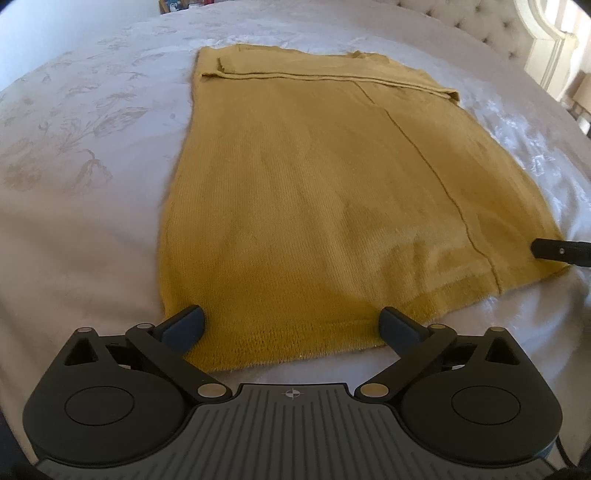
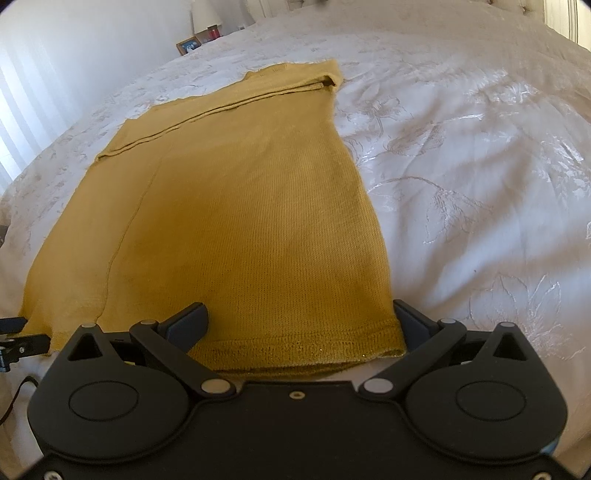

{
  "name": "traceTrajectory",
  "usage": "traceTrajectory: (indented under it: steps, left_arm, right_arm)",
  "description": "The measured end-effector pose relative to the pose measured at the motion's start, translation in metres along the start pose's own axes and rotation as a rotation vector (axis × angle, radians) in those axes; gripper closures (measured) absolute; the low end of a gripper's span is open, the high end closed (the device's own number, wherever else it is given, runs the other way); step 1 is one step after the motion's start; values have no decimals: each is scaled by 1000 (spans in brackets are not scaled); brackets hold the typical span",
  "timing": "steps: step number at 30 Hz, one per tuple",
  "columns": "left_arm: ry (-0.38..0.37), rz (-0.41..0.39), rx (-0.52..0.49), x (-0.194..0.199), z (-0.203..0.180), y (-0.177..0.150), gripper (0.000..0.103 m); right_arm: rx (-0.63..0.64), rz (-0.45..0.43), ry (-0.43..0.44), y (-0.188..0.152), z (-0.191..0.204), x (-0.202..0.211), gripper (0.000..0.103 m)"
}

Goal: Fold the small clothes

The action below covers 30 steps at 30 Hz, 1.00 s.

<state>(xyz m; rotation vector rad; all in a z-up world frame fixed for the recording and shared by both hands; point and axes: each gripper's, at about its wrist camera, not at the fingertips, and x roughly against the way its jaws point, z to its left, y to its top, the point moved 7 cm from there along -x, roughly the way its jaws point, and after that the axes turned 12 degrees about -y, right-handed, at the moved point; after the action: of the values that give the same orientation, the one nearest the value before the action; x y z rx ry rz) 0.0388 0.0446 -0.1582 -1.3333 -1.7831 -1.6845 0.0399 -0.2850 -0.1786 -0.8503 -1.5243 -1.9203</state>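
Left gripper: spread wide over the near hem, nothing pinched between its 2 fingers; pads apart above the knit, contact with the cloth not clear.
Left gripper fingers: one just inside the near left corner of the garment, the other further along the hem toward the middle.
Right gripper: spread wide as well, nothing clamped; seen in the left view only as a black tip at the far right edge of the cloth.
Right gripper fingers: one over the cloth inside the hem, the other at the near right corner, just beside the side edge.
Sweater: mustard yellow knit, lying flat on the bed, ribbed hem nearest both grippers, folded-over band across the far end.
Sweater edges: left and right sides straight and narrowing toward the far end; 1 long seam or fold line running from hem to far band.
Bedspread: pale, with embroidered flowers, under the whole garment.
Open room: wide bare bedspread on both sides of the sweater and past its far end; narrow strip of bedspread between hem and grippers.
Headboard: tufted, well beyond the far end.
Picture frame: small, far back, beside the bed.
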Motion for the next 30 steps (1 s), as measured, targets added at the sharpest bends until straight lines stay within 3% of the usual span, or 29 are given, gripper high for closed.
traceTrajectory:
  steps: [10,17,25,30]
  left_arm:
    - [31,-56,22,31,-1,-8,2]
    - [74,-86,111,37,25,-4,3]
    - [-27,-50,130,7,30,7,3]
    - [-35,-38,49,-3,22,10,3]
  right_arm:
    - [-14,-6,12,1,0,0,0]
    - [-10,-8,8,1,0,-1,0]
    - [-9,-8,7,0,1,0,0]
    - [-11,-8,8,1,1,0,0]
